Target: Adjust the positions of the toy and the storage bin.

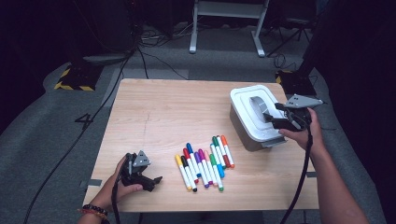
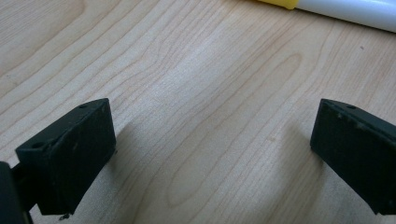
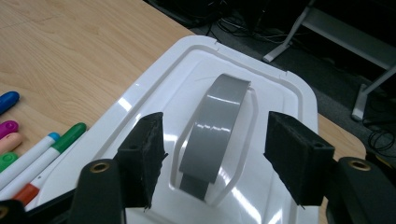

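Your left gripper point(image 1: 154, 179) sits low at the near-left part of the wooden table point(image 1: 154, 116), close to the front edge, held in your left hand point(image 1: 122, 184). Its jaws are spread wide and released, with bare wood between them in the left gripper view; a yellow-capped marker point(image 2: 327, 5) lies just past them at the top of that view. To the left of and beyond this gripper the tabletop is open all the way to the far and left edges.

The row of coloured markers point(image 1: 205, 163) lies side by side in the middle of the near half, between your two hands, well apart from the left gripper and near the box.

Your right gripper point(image 1: 273, 120) hovers over the white lid point(image 1: 243, 100) of the grey storage box point(image 1: 240, 128), which stands at the right side of the table, near the right edge. In the right gripper view the jaws are apart, straddling the grey handle point(image 3: 215, 126) on the lid without clamping it; whether the pads touch the lid, you cannot tell. Your right hand point(image 1: 303, 133) hangs beyond the box's right side, over the table's edge.
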The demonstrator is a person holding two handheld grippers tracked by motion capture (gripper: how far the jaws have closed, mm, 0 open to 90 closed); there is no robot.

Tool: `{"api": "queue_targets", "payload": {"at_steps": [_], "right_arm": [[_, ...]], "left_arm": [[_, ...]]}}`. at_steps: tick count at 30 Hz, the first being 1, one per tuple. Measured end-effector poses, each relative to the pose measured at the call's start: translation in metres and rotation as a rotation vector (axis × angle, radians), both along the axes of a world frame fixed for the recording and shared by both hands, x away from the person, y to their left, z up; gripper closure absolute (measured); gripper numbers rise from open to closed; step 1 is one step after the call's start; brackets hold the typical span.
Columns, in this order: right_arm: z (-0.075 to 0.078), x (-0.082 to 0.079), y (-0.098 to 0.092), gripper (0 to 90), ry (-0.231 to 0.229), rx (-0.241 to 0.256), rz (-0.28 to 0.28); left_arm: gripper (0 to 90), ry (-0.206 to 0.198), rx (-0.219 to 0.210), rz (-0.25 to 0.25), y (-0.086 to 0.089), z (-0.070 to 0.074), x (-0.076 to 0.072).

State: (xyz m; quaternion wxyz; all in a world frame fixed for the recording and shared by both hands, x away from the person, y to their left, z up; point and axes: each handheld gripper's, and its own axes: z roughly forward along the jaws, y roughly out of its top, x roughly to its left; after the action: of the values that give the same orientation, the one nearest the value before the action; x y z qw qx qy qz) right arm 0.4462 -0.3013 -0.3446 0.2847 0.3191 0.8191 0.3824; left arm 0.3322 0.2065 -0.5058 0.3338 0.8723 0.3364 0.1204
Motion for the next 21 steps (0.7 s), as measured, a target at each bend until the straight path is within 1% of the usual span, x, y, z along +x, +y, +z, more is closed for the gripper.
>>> {"api": "queue_targets", "payload": {"at_steps": [3,4,5,6,8,10,11,12,13,14,15,16,17,21], "right_arm": [[-0.002,0.011,0.007,38.3,0.015,-0.007,0.006],[-0.002,0.011,0.007,38.3,0.015,-0.007,0.006],[-0.002,0.015,0.009,38.4,0.025,-0.003,0.011],[-0.004,0.022,0.013,40.1,0.052,0.006,0.007],[-0.005,0.026,0.017,40.8,0.058,-0.016,0.002],[-0.007,0.032,0.02,43.7,0.067,-0.042,-0.009],[-0.007,0.034,0.021,45.7,0.069,-0.043,-0.014],[-0.008,0.038,0.021,48.3,0.082,-0.033,-0.006],[-0.008,0.038,0.021,48.3,0.082,-0.033,-0.006],[-0.008,0.042,0.021,53.8,0.083,-0.038,-0.015],[-0.008,0.042,0.021,53.8,0.083,-0.038,-0.015],[-0.008,0.045,0.02,53.9,0.087,-0.028,-0.013],[-0.008,0.047,0.02,54.3,0.097,-0.023,-0.009],[-0.005,0.056,0.021,55.4,0.115,-0.049,0.003]], "left_arm": [[0.4,0.0,0.0,-0.001,0.0,0.0,0.0],[0.4,0.0,0.0,0.0,0.0,0.0,0.0],[0.4,0.0,0.0,0.0,0.0,0.0,0.0],[0.4,0.0,0.0,0.0,0.0,0.0,0.0],[0.4,0.0,0.0,0.0,0.0,0.0,0.0],[0.4,0.0,0.0,0.0,0.0,0.0,0.0],[0.4,0.0,0.0,0.0,0.0,0.0,0.0],[0.4,0.0,0.0,-0.001,0.0,0.0,0.0],[0.4,0.0,0.0,-0.001,0.0,0.0,0.0],[0.4,0.0,0.001,-0.001,0.0,0.0,0.0],[0.4,0.0,0.001,-0.001,0.0,0.0,0.0],[0.4,0.0,0.0,0.0,0.0,0.0,0.0],[0.4,0.0,0.0,0.0,0.0,0.0,0.0],[0.4,0.0,0.0,-0.001,0.0,0.0,0.0]]}}
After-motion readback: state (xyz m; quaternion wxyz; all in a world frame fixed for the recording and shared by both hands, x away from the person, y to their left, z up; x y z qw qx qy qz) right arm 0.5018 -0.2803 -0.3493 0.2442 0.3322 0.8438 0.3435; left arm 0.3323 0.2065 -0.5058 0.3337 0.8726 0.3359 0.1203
